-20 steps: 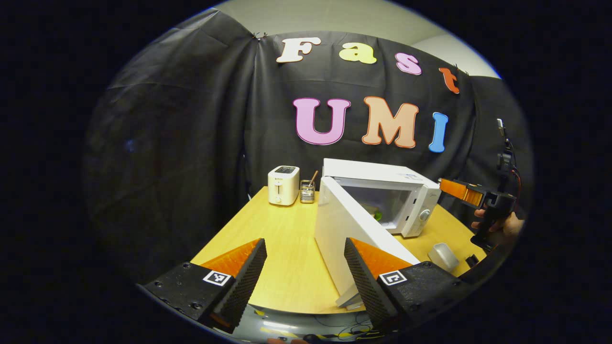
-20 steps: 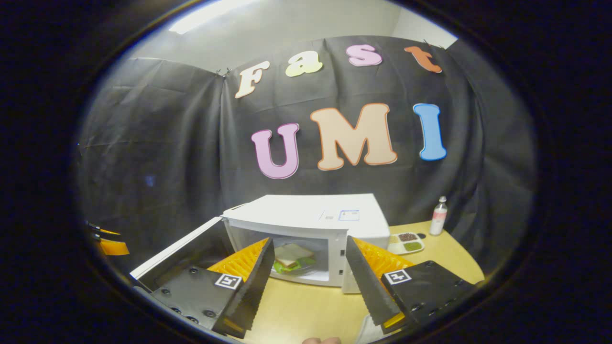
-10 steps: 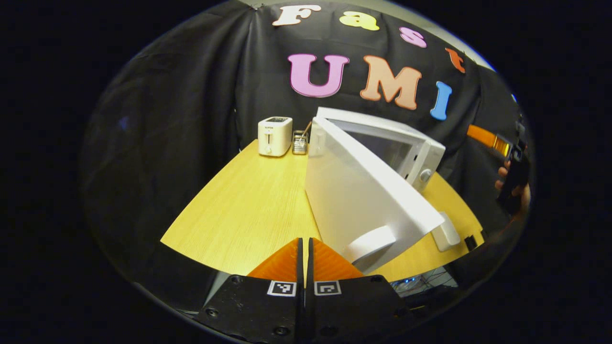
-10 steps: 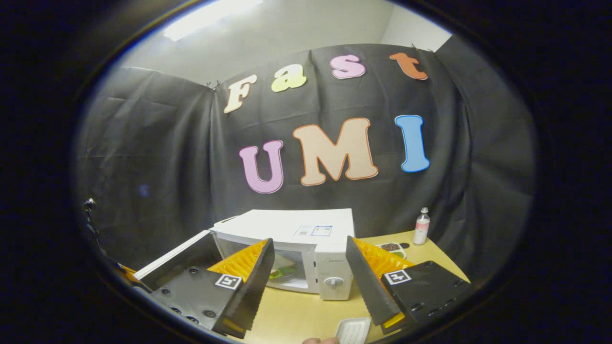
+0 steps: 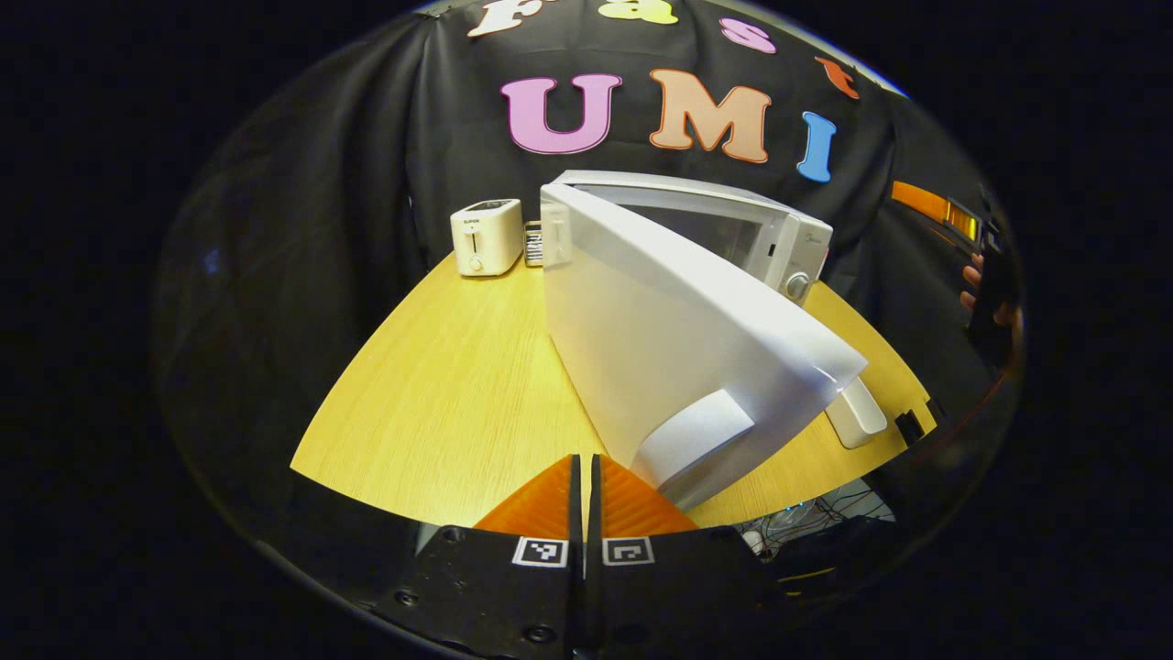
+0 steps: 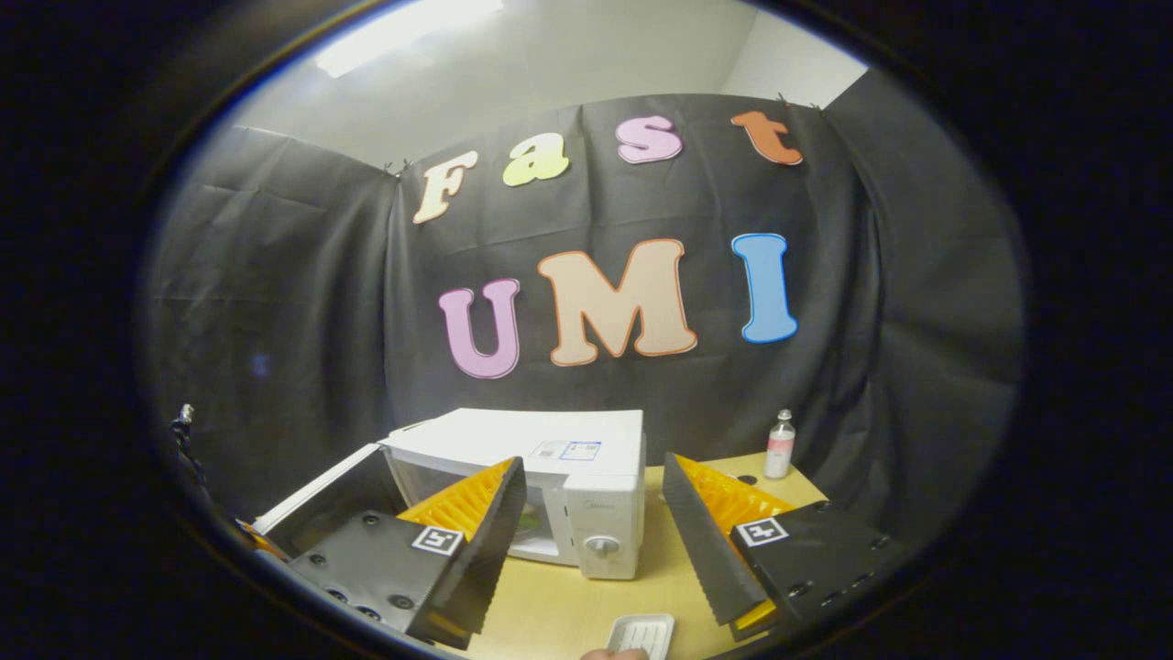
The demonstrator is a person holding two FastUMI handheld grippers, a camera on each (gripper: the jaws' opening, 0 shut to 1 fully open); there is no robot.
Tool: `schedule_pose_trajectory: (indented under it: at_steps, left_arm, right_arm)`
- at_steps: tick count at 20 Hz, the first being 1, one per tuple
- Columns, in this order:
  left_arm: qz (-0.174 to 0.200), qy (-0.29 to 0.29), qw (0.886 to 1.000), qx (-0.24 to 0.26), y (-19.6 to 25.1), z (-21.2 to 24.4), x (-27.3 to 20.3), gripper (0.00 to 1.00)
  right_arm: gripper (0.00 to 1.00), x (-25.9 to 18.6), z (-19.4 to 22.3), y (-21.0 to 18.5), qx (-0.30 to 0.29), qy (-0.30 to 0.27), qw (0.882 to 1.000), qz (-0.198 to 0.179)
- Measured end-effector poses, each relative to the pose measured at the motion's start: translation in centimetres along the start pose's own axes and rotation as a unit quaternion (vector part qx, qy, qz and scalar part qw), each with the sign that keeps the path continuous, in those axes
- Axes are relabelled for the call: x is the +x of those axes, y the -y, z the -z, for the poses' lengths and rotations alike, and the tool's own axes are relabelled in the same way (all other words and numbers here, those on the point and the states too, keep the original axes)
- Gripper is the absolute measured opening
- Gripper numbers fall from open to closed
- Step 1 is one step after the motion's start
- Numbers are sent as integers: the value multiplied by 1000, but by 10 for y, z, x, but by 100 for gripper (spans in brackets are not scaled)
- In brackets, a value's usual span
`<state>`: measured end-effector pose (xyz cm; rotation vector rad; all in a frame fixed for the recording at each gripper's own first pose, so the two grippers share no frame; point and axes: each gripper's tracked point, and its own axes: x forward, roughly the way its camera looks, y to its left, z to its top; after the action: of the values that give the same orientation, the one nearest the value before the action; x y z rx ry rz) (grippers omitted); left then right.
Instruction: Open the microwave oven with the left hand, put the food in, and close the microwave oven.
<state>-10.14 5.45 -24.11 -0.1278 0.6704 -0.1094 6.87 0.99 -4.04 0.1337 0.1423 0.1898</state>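
The white microwave (image 5: 733, 220) stands on the wooden table with its door (image 5: 678, 339) swung open towards me in the left gripper view. My left gripper (image 5: 583, 477) is shut with nothing in it, its tips low beside the door's outer face. In the right gripper view the microwave (image 6: 559, 458) sits ahead with the door (image 6: 321, 481) open to the left. A glimpse of the food (image 6: 535, 524) shows inside, mostly hidden by a finger. My right gripper (image 6: 594, 541) hangs open and empty in front of the oven.
A white toaster (image 5: 486, 236) and a small utensil rack stand at the table's back left. A white tray (image 5: 857, 412) lies near the front right edge, also seen as the tray (image 6: 641, 632) below my right gripper. A bottle (image 6: 780, 445) stands at the back right.
My left gripper has shut and moved in close to the door's outer face. The right gripper has backed away, and the microwave has slid left in its view.
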Motion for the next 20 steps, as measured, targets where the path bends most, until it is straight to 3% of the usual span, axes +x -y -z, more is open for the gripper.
schedule_pose_trajectory:
  at_steps: [9,10,14,15,16,17,19,20]
  left_arm:
    - [62,-7,996,66,60,-21,31,0]
    - [71,-7,995,73,68,-24,34,0]
    - [111,-12,988,103,102,-31,50,0]
    - [120,-13,986,111,109,-33,55,0]
    - [129,-14,984,118,116,-36,59,0]
    - [140,-17,982,125,124,-37,64,0]
    - [157,-23,977,141,136,-42,73,0]
    - [164,-23,975,150,141,-45,77,0]
  right_arm:
    - [82,-27,1,47,17,6,999,50]
    - [92,-31,3,52,15,6,998,56]
    - [92,-46,12,70,26,-1,996,83]
    - [82,-50,14,75,27,-1,996,90]
    - [82,-54,15,79,28,-2,995,98]
    - [92,-58,16,81,28,-3,994,104]
    - [92,-68,17,89,23,-5,993,115]
    - [82,-71,16,92,20,-4,993,120]
